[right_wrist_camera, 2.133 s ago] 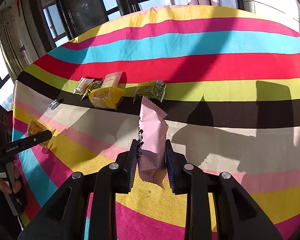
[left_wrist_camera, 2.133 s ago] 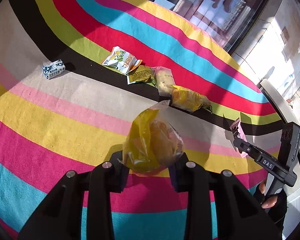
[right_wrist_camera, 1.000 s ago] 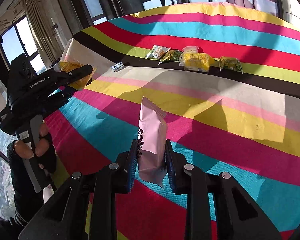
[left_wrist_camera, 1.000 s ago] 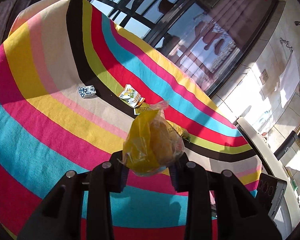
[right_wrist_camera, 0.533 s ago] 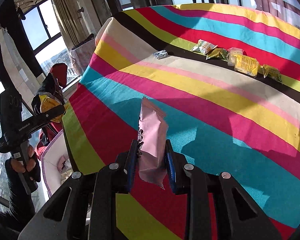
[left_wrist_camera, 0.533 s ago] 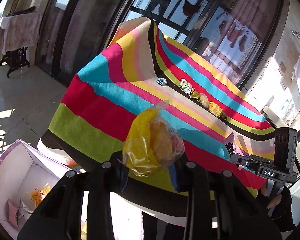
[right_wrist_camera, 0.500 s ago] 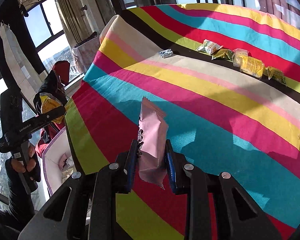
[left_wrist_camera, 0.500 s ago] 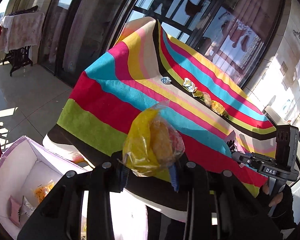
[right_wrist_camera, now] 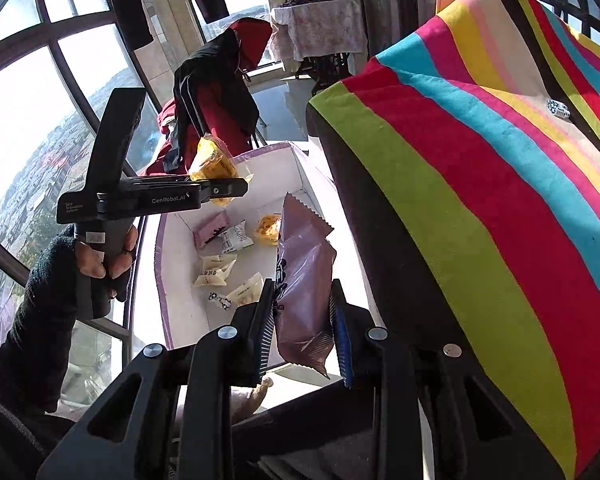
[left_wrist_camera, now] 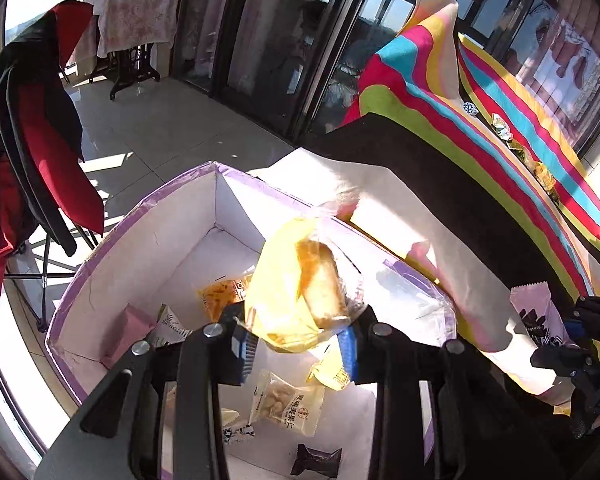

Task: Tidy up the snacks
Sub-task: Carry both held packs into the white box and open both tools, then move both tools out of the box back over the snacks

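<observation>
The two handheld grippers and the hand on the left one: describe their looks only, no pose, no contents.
Both are matte black plastic. The right gripper has flat slotted fingers, silver screw heads and ribbed blue pads; the left gripper matches. Seen from the right wrist view, the left gripper's side bears white "GenRobot.AI" lettering, with a white sticker on its handle. The left hand wears a black fingerless glove and black sleeve.

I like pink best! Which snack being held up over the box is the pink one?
The pink packet, pinched in the right gripper. The left gripper holds a yellow bag with a bun inside instead.
</observation>
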Available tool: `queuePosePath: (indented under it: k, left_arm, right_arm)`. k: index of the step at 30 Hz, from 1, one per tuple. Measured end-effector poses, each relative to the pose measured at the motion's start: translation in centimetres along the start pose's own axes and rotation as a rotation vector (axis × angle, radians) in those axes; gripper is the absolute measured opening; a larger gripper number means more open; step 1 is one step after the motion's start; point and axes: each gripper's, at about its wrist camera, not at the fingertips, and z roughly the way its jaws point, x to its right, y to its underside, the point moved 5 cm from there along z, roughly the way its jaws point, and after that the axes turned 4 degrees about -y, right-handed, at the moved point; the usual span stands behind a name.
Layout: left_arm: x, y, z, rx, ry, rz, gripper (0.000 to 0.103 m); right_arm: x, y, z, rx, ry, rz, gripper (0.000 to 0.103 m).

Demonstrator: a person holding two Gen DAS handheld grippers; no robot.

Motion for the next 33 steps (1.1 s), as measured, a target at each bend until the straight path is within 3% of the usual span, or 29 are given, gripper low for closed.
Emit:
queuePosePath:
  k: [5,6,7,8,9,11,15,17,20,23,30,33]
  left_arm:
    - [-3.2,0.8,1.1,-0.058,-0.097,-0.036,0.036]
    - [-3.8,0.9,1.4,-0.076,-0.131,-0.044,0.048]
    - [-4.5,1.0,1.6,-0.092,-0.18,-0.052,0.068]
    - [-5.2,1.1,1.7,-0.1,-0.241,-0.061,0.079]
    - [-6.1,1.1,1.5,-0.1,-0.321,-0.073,0.093]
    - [-7.0,0.8,1.2,-0.102,-0.394,-0.1,0.095]
    - [-6.7,-0.6,0.3,-0.064,-0.386,-0.173,0.096]
    - [-5.1,-1.9,-0.6,0.001,-0.343,-0.198,0.096]
    - [-0.5,-4.4,-1.8,0.13,-0.187,-0.207,0.101]
    - [5.5,-6.7,-2.5,0.192,-0.046,-0.131,0.101]
    - [21.6,-10.3,-0.8,0.144,0.191,0.139,0.101]
    - [27.4,-11.8,2.0,0.092,0.235,0.202,0.101]
  right_arm:
    - [-3.0,0.3,3.9,-0.086,-0.059,-0.088,0.03]
    - [-3.5,0.4,4.3,-0.092,-0.089,-0.098,0.032]
    - [-4.1,0.5,4.6,-0.094,-0.128,-0.097,0.044]
    - [-4.4,0.6,4.6,-0.092,-0.168,-0.091,0.054]
    - [-4.6,0.8,4.3,-0.08,-0.191,-0.083,0.074]
    - [-4.3,0.5,3.0,-0.039,-0.202,-0.071,0.079]
    - [-1.7,0.0,-0.4,0.047,-0.176,0.007,0.079]
    - [0.1,0.0,-2.2,0.093,-0.141,0.055,0.079]
    - [2.7,0.5,-5.6,0.167,-0.084,0.113,0.079]
    - [5.3,1.4,-9.2,0.245,-0.034,0.169,0.084]
    - [12.2,5.1,-16.4,0.374,0.177,0.287,0.087]
    - [16.5,7.1,-18.4,0.381,0.317,0.375,0.087]
